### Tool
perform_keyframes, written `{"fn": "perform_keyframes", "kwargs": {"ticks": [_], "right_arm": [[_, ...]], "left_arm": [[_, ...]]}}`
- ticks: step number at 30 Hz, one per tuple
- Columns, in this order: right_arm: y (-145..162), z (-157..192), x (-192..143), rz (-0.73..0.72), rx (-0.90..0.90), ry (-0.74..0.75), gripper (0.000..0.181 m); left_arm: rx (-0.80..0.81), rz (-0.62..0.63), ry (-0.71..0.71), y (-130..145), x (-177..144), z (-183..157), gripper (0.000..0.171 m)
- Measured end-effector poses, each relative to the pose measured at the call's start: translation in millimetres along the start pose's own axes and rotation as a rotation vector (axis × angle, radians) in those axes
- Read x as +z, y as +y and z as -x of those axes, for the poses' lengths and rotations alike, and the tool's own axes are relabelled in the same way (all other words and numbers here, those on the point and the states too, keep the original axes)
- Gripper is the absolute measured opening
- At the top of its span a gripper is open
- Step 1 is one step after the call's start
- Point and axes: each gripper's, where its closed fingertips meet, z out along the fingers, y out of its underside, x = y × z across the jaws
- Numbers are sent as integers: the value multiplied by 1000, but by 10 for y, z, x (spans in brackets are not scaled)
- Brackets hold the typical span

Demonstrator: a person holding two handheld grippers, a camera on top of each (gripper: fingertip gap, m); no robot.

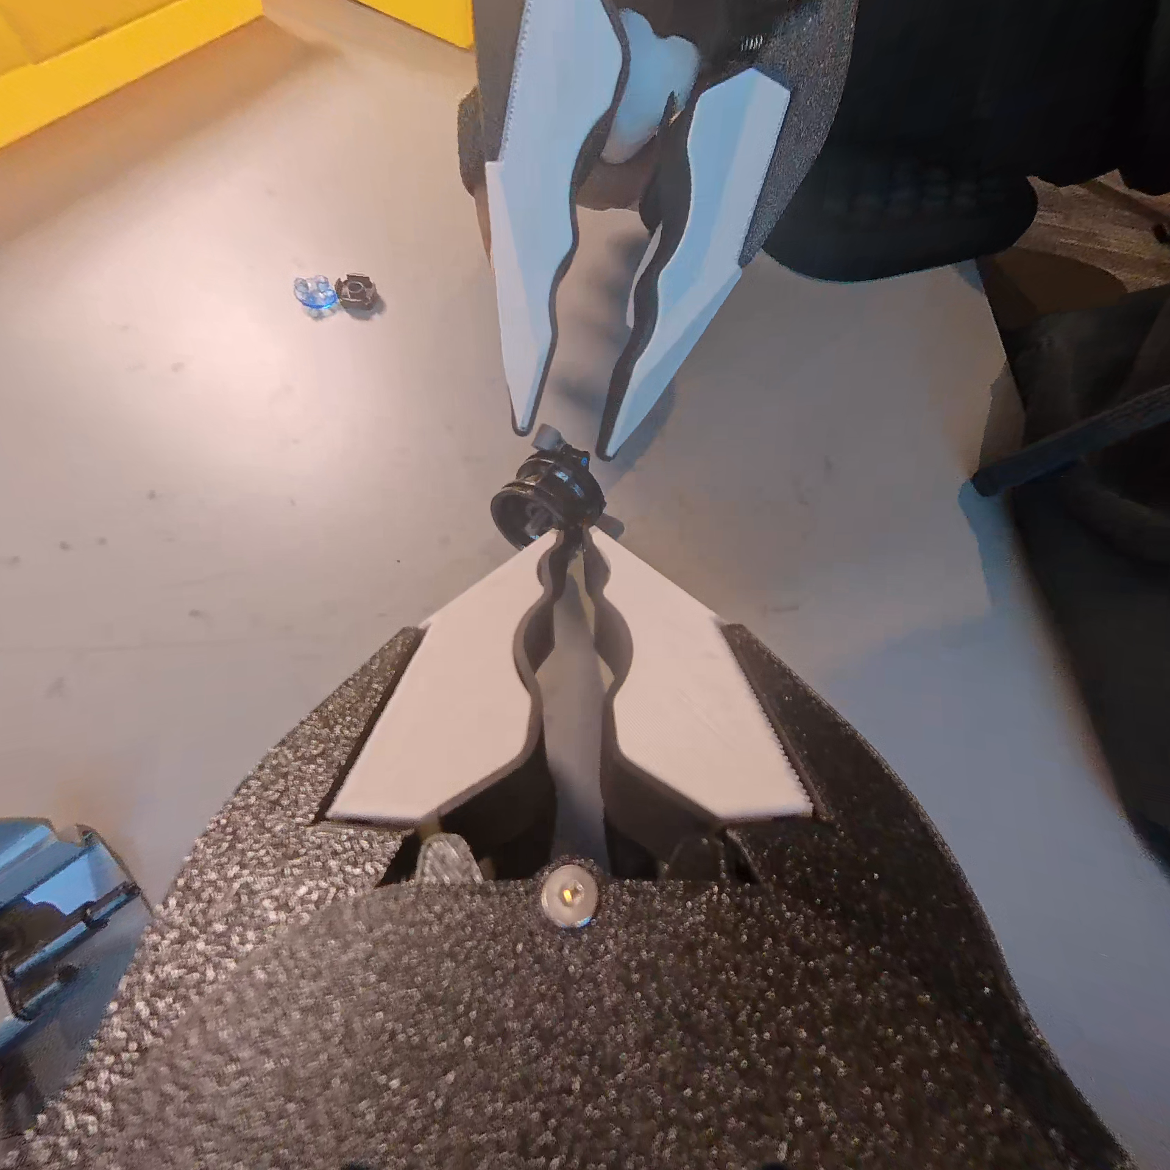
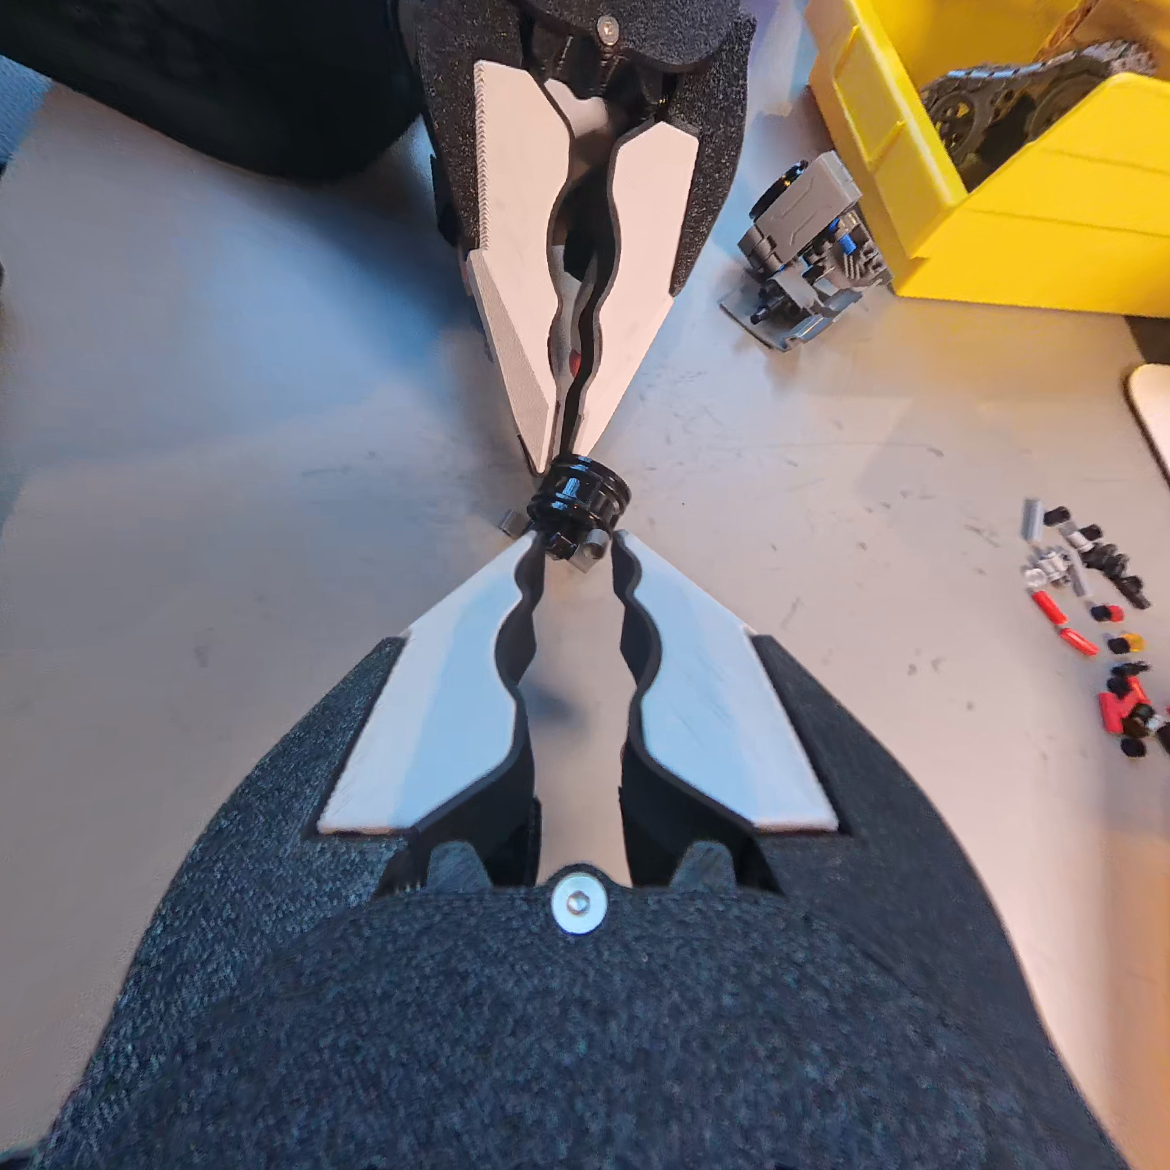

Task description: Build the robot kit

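Note:
My left gripper (image 1: 570,538) is shut on a small black ribbed wheel piece (image 1: 547,500) and holds it just above the grey table (image 1: 221,506). A short grey pin (image 1: 547,437) sticks out of the wheel's far side. My right gripper (image 1: 565,442) comes in from the opposite side, open, with its fingertips on either side of that pin. In the right wrist view the right gripper (image 2: 573,541) is open around the grey pin (image 2: 592,551), the black wheel (image 2: 579,500) is just beyond, and the left gripper (image 2: 557,459) is shut on its far side.
A yellow bin (image 2: 1013,209) with dark parts stands far right, a grey brick assembly (image 2: 804,247) beside it. Several small loose red, black and grey pieces (image 2: 1089,608) lie at the right. A clear blue piece (image 1: 314,295) and a black piece (image 1: 356,292) lie at the left. Only a small space, under 4 cm, lies between the two pairs of fingers.

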Motion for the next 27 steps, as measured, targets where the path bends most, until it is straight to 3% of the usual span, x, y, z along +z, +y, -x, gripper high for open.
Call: {"fn": "perform_keyframes", "kwargs": {"ticks": [5, 8, 15, 20, 25, 27], "right_arm": [[31, -12, 37, 24, -43, 25, 20], [25, -33, 43, 22, -25, 50, 19], [80, -127, 9, 23, 53, 93, 19], [63, -113, 27, 11, 112, 73, 19], [23, -75, 32, -9, 58, 71, 17], [86, -133, 16, 15, -1, 123, 0]], "left_arm": [[-1, 1, -27, 3, -1, 31, 7], [-23, 9, -32, 1, 26, 18, 22], [-139, -16, -127, -67, 89, 161, 17], [-192, -10, -171, -72, 79, 228, 33], [-222, -2, -134, -87, 122, 189, 23], [-250, -6, -143, -75, 96, 231, 21]]}}
